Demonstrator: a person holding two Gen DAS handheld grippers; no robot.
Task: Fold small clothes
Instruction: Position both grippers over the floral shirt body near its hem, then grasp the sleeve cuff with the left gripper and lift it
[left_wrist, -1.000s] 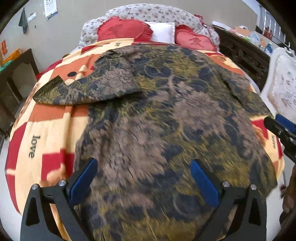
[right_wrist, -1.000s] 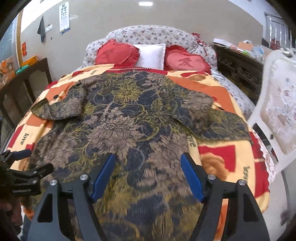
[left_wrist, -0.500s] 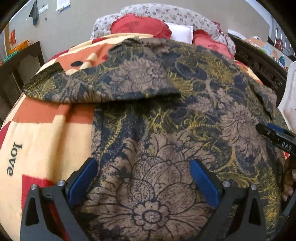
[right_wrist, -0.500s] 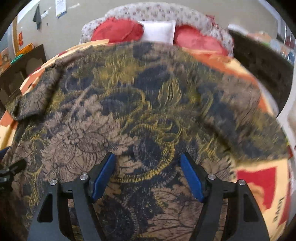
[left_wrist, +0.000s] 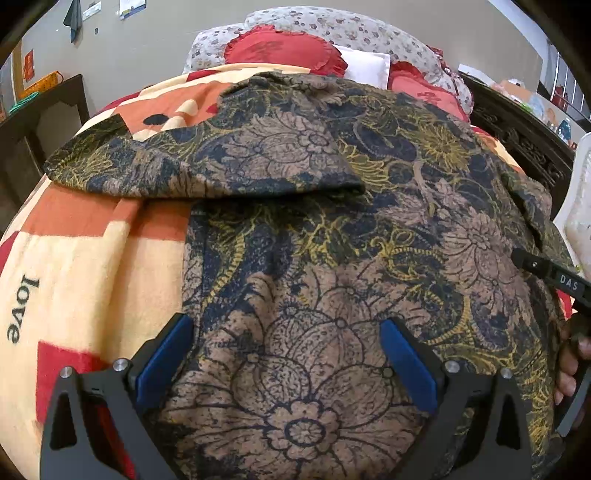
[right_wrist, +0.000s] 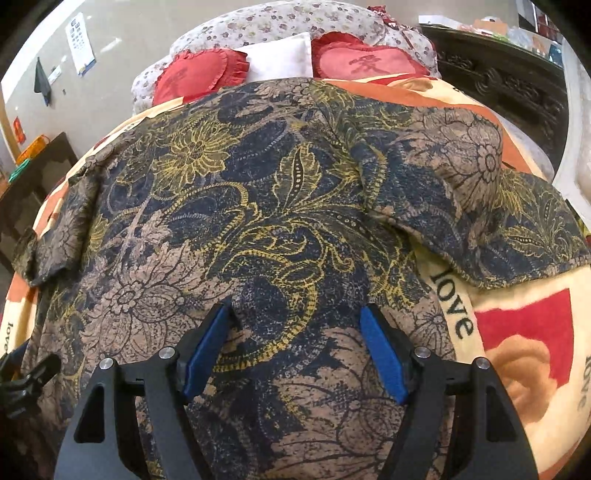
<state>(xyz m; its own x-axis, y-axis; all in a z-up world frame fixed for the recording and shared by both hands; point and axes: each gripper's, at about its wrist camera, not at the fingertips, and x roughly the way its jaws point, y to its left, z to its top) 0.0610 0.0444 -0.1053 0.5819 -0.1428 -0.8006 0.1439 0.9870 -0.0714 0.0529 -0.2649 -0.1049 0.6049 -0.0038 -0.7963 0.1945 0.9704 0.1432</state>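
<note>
My left gripper (left_wrist: 286, 339): jaws wide, empty, low over the floral garment (left_wrist: 332, 258). My right gripper (right_wrist: 295, 325): jaws wide, empty, over the same cloth. Garment spread flat ahead on the blanket (right_wrist: 517, 332), printed "love"; bare blanket outboard of each gripper.

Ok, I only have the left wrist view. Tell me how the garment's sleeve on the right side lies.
Observer: The right sleeve lies spread outward on the blanket, not folded in.
Operator: Report the right gripper.
Observer: The right gripper is open, with its jaws apart over the garment, low on its body.
Operator: Give me a landmark by that sleeve.
Observer: The printed word "love" shows on the blanket just below the sleeve's edge.
</note>
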